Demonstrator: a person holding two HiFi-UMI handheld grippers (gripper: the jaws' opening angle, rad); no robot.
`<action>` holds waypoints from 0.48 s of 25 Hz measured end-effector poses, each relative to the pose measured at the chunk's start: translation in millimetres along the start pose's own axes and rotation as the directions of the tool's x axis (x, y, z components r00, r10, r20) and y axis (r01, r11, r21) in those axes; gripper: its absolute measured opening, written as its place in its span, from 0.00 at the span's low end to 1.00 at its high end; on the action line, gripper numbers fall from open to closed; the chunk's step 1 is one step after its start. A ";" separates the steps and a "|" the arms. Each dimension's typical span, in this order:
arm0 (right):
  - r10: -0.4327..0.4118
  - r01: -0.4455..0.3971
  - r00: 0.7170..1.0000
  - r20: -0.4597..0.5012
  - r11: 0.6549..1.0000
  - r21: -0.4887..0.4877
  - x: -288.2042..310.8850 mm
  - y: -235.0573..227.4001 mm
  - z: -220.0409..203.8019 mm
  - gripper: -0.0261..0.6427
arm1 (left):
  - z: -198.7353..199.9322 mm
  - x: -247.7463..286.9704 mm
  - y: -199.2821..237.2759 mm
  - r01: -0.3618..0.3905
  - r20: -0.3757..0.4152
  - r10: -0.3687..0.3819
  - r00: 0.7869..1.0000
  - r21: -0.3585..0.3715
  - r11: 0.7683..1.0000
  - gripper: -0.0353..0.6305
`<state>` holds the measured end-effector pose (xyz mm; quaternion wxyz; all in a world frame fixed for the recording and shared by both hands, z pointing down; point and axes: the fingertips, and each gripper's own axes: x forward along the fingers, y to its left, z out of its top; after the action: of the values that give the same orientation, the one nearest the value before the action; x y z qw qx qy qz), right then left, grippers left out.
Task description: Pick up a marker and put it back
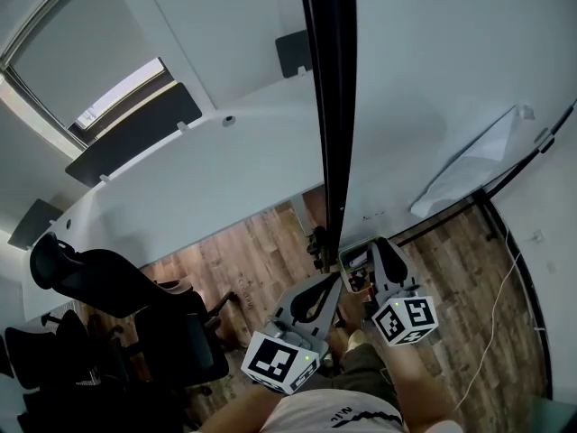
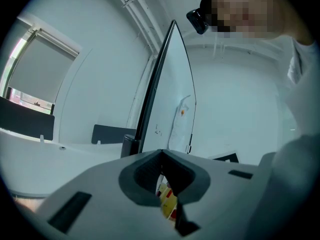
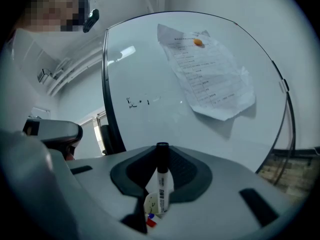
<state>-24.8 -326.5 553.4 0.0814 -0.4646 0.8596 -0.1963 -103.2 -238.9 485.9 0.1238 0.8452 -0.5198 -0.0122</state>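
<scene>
A white marker with a black cap (image 3: 162,183) stands upright between the jaws of my right gripper (image 3: 161,151), which is shut on its barrel. Behind it rises the whiteboard (image 3: 150,69) with a few small scribbles. In the head view the right gripper (image 1: 382,249) is close to the whiteboard's (image 1: 433,79) lower edge, beside a small holder with red-tipped things (image 1: 357,280). My left gripper (image 1: 330,283) sits just left of the board's black edge (image 1: 330,106). In its own view the left gripper (image 2: 162,154) has its tips together, with nothing held.
A paper sheet (image 3: 210,74) hangs on the board under an orange magnet (image 3: 198,42). Black office chairs (image 1: 117,287) stand at the left on the wooden floor, with a long white desk (image 1: 180,179) beyond them. A thin cable (image 1: 501,300) runs over the floor at the right.
</scene>
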 end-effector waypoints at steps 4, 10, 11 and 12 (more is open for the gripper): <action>-0.016 0.016 0.999 -0.032 1.000 -0.026 -2.4 -4.4 -21.2 0.15 | -8.0 0.7 0.8 0.017 0.007 -0.017 1.000 -0.004 1.000 0.07; -0.050 0.047 0.995 -0.087 0.998 -0.043 -11.1 -21.0 -40.9 0.15 | -20.7 2.2 -3.5 0.044 -0.027 -0.044 0.999 -0.015 0.999 0.07; -0.057 0.053 0.994 -0.096 0.998 -0.043 -13.4 -23.4 -41.2 0.17 | -20.9 3.3 -5.1 0.049 -0.030 -0.050 0.998 -0.018 0.999 0.07; -0.064 0.060 0.993 -0.102 0.997 -0.042 -15.7 -25.8 -40.4 0.20 | -19.9 4.9 -7.2 0.056 -0.031 -0.056 0.998 -0.020 0.998 0.07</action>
<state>-9.4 -315.5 600.2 0.0215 -0.4817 0.8516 -0.2057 -91.7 -236.3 504.1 0.1397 0.8582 -0.4939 -0.0075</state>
